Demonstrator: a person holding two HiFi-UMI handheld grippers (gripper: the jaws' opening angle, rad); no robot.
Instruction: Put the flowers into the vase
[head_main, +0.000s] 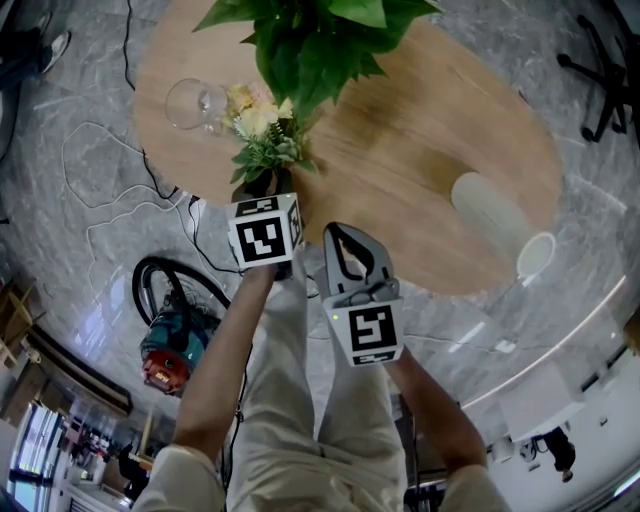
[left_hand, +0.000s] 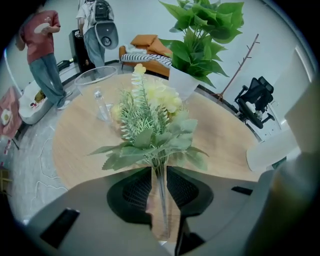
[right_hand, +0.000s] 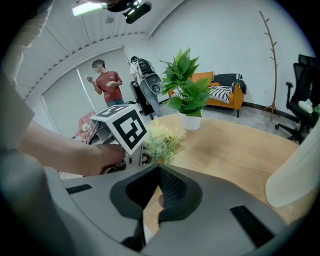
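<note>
Here we hold the left gripper (left_hand: 159, 175) at the lower-left edge of the table (head_main: 430, 130) as the head view shows it. Its jaws are closed narrowly on the thin stems of the flowers (left_hand: 150, 117), which rise from between the pads with green leaves low and pale yellow blooms on top. In the head view the bunch sits left of centre, just below a potted plant (head_main: 320, 40) at the top edge and just right of a clear glass (head_main: 190, 103) in the upper left. The vase (head_main: 495, 215), white, is on the table at the right of that view, well apart from the flowers, its mouth toward the lower right; we cannot tell whether it stands or lies. Our right gripper (head_main: 340, 240) hangs at centre, just beside the left one, jaws pressed together with nothing between them. In the upper left of the left gripper view a person (left_hand: 42, 45) in a red top stands beyond the table.
</note>
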